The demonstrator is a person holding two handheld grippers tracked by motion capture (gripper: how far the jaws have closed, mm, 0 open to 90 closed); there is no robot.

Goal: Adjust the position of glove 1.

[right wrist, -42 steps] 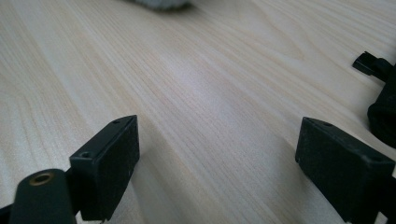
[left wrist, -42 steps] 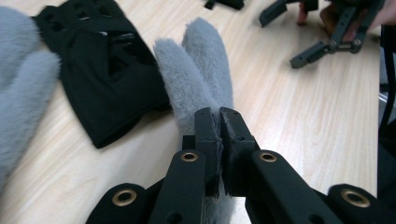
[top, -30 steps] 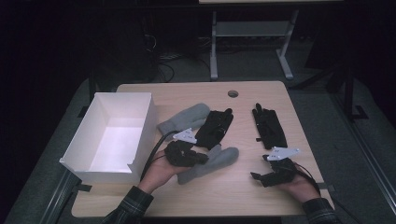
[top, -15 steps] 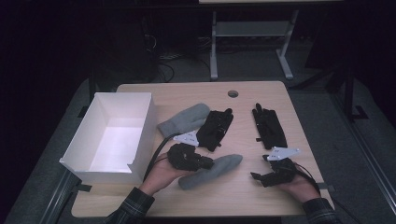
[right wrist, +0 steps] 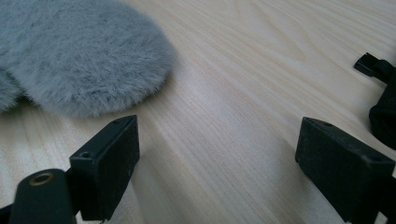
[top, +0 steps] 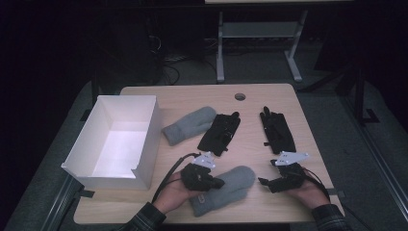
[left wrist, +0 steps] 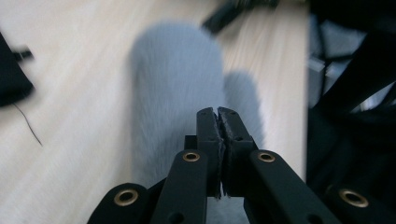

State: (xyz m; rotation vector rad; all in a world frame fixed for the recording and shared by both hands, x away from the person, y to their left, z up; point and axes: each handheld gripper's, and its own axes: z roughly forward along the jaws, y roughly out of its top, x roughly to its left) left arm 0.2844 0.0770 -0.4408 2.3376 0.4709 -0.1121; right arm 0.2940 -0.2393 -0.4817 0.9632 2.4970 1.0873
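Note:
A grey furry mitten (top: 233, 183) lies near the table's front edge. My left gripper (top: 217, 183) rests on its cuff end. In the left gripper view the jaws (left wrist: 218, 112) meet over the mitten (left wrist: 173, 74); they have just been closing, pinching its fabric. My right gripper (top: 264, 182) lies to the mitten's right, low over the table. Its jaws (right wrist: 219, 140) stand wide apart over bare wood, with the mitten's rounded tip (right wrist: 79, 51) just beyond the left jaw. A second grey mitten (top: 190, 124) lies farther back.
A white open box (top: 144, 134) stands at the table's left. Two black gloves (top: 221, 132) (top: 277, 131) lie in the middle and to the right; one glove's edge (right wrist: 385, 100) shows in the right gripper view. A round hole (top: 239, 96) marks the far edge.
My left gripper has moved toward the front edge and dragged the near mitten with it, turning it flatter. The right gripper has kept still.

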